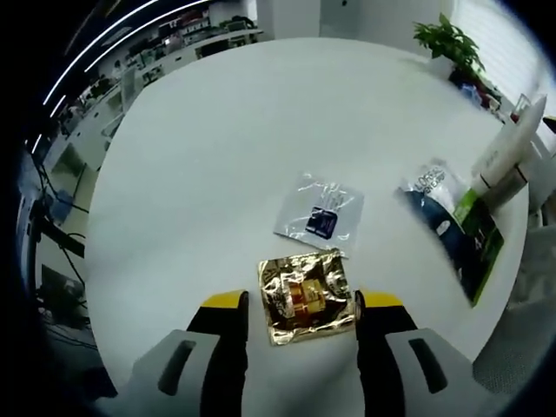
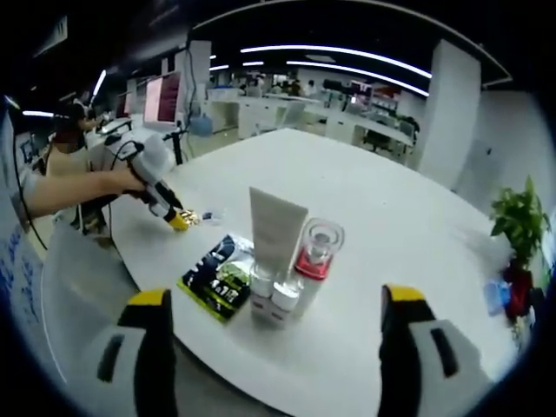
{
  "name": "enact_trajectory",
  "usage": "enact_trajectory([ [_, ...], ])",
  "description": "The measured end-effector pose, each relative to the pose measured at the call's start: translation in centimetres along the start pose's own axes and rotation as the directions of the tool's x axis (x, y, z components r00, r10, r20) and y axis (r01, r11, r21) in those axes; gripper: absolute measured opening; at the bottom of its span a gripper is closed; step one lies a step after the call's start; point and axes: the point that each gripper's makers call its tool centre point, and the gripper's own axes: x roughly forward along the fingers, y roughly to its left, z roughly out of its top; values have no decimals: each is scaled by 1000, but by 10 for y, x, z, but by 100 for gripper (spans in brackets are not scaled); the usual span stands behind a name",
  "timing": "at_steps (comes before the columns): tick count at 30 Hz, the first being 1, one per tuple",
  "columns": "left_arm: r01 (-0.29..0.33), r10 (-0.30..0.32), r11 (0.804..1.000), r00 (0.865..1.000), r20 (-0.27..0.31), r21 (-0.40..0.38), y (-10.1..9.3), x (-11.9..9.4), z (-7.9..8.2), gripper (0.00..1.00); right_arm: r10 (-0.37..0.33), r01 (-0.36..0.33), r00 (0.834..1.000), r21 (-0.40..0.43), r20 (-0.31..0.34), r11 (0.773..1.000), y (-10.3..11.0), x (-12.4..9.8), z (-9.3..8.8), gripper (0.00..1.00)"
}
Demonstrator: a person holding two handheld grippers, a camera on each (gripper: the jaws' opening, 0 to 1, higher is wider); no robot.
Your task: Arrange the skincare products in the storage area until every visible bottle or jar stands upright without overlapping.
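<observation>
On the round white table [image 1: 217, 139], a gold foil sachet [image 1: 304, 297] lies flat between the open jaws of my left gripper [image 1: 301, 302]. Just beyond it is a clear sachet with a dark label [image 1: 320, 214]. To the right a dark green pouch [image 1: 459, 239] lies flat beside a white tube [image 1: 511, 149]. My right gripper [image 2: 274, 297] is open and hovers near the table edge, in front of the white tube [image 2: 276, 228] standing on its cap and a clear bottle with a red band [image 2: 314, 252]. The green pouch [image 2: 217, 276] lies left of them.
A hand holds the left gripper [image 2: 181, 221] low over the table's left edge. Potted plants stand at the far side [image 1: 452, 39] and off to the right [image 2: 519, 221]. Office desks and monitors [image 2: 161, 95] surround the table.
</observation>
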Motion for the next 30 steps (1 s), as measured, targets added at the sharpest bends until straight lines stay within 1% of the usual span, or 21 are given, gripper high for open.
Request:
enact_trajectory([
  [7,1,-1,1000,1000,-2,2,5,4,7,37,4,-4,1000,-2,-2,1000,1,3,1,100],
  [18,20,-19,999,1000,-15,35,8,11,18,37,1,-1,1000,-6,-7,1000,-1,5,0,100],
  [24,31,-30,998,999,-19,59,8,18,30,37,-5,5,1000,-6,-10,1000,-2,4,-1,100],
  [30,52,-49,994,998,-35,95,7,25,41,37,-12,12,1000,-1,-17,1000,-3,3,-3,100],
])
